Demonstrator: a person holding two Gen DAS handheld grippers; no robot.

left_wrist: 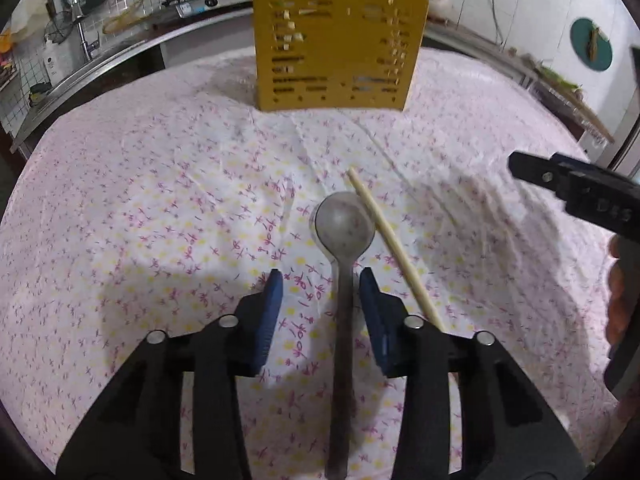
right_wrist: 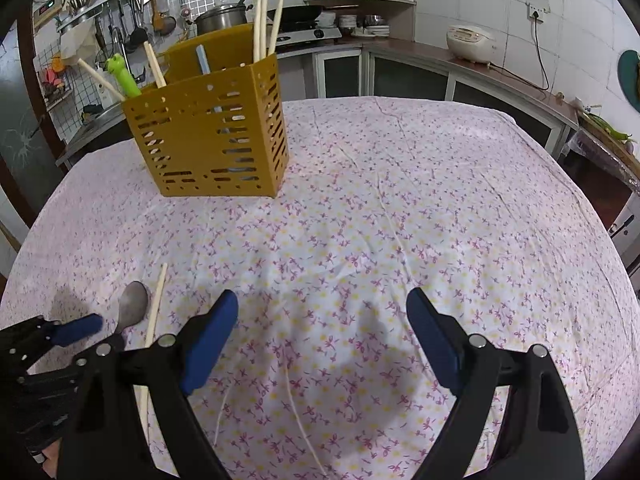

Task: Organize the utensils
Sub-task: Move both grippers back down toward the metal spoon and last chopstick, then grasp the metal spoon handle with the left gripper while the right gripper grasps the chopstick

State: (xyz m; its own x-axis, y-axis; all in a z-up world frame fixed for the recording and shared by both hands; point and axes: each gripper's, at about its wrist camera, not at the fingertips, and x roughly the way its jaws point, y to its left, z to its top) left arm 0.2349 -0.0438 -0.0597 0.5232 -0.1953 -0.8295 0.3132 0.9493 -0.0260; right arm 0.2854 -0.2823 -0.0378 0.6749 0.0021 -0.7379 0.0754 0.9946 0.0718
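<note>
straddling the spoon (left_wrist: 343,280), the left gripper (left_wrist: 320,284) has its pads spread either side of the handle, not yet touching; the handle runs along the gripper's line, bowl toward the yellow holder (left_wrist: 336,52). the right gripper (right_wrist: 322,312) gapes empty, farther off.

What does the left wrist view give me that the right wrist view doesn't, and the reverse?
Only the left wrist view shows the spoon handle running between the left tongs, pads not yet pressing it.

Only the right wrist view shows the right tongs wide open over bare tablecloth, and a rice cooker on the counter.

Both show the spoon, the chopstick beside it, and the yellow utensil holder.
</note>
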